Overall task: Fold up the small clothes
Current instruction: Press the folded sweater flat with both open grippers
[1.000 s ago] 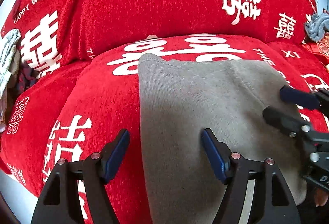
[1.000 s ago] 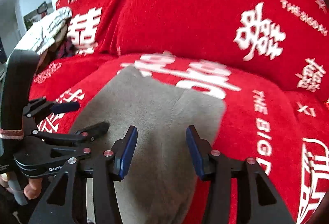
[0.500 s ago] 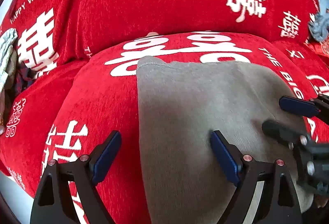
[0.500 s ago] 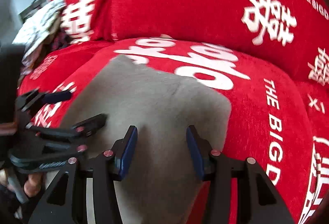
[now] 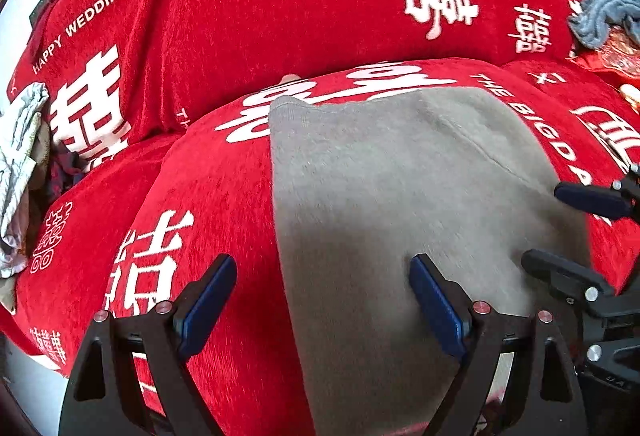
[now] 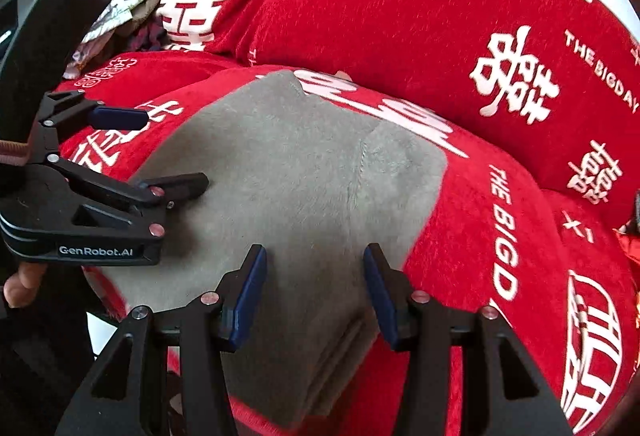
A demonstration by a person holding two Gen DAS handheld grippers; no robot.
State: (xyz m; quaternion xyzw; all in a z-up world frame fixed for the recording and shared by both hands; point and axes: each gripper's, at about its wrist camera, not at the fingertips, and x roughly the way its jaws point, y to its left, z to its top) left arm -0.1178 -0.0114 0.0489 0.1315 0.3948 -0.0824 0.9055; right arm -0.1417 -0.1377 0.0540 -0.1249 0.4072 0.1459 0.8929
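Red plush fabric printed with white wedding characters and "HAPPY WEDDING" lettering covers the sofa [image 5: 248, 35], backrest and seat cushions alike, and fills most of both views. On the middle seat cushion lies the grey garment [image 5: 400, 203], a soft knit piece spread flat with its near end hanging over the cushion's front edge; a seam runs across its right part, and in the right wrist view its near edge shows stacked layers. At the sofa's left end sits a pile of pale crumpled clothes [image 5: 20, 155], and at the right end a grey-blue bundle [image 5: 604, 17] rests against the backrest. The left claw [image 5: 320, 300] hovers low over the garment's left border with its blue pads spread wide, one pad over red fabric and the other over the grey knit, pinching nothing. The right claw [image 6: 312, 288] hangs over the garment's near right part, its pads parted about halfway and also gripping nothing. Part of a person's fingers [image 6: 20, 284] shows under the left claw's body in the right wrist view.
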